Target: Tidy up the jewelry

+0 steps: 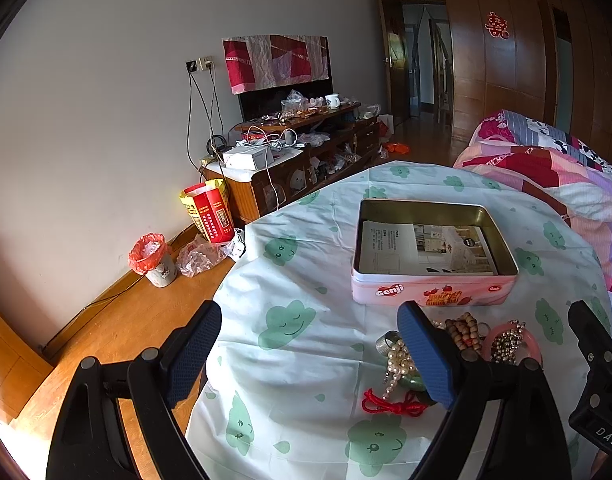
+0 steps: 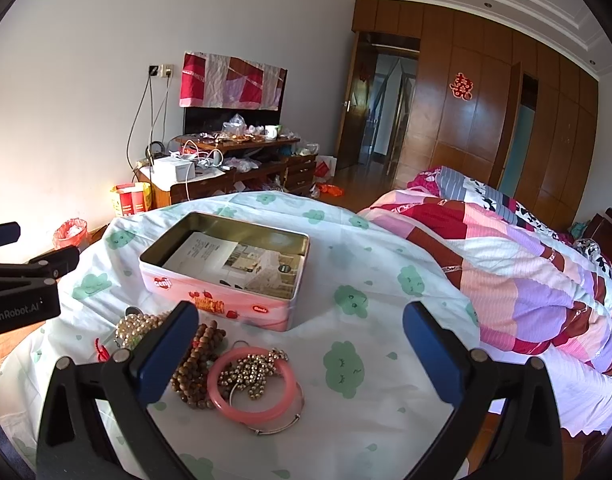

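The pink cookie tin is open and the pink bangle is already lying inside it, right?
Not quite. The tin is open, but the pink bangle lies on the tablecloth in front of it. Only printed paper is inside, as the right wrist view shows.

Ahead of both tongs, an open tin [image 2: 226, 276] stands on the worktop [image 2: 365, 264], a leaflet [image 2: 234, 264] lying inside it. Between the tin and the right tongs [image 2: 302, 356] lies the jewelry: a bangle [image 2: 252, 410] around a metal-bead chain [image 2: 254, 372], a wooden-bead string [image 2: 200, 364] left of it, pearls [image 2: 136, 328] further left. These sit just beside the left tongs' [image 1: 309, 354] right finger. A bed [image 2: 525, 280] lies right of the worktop.
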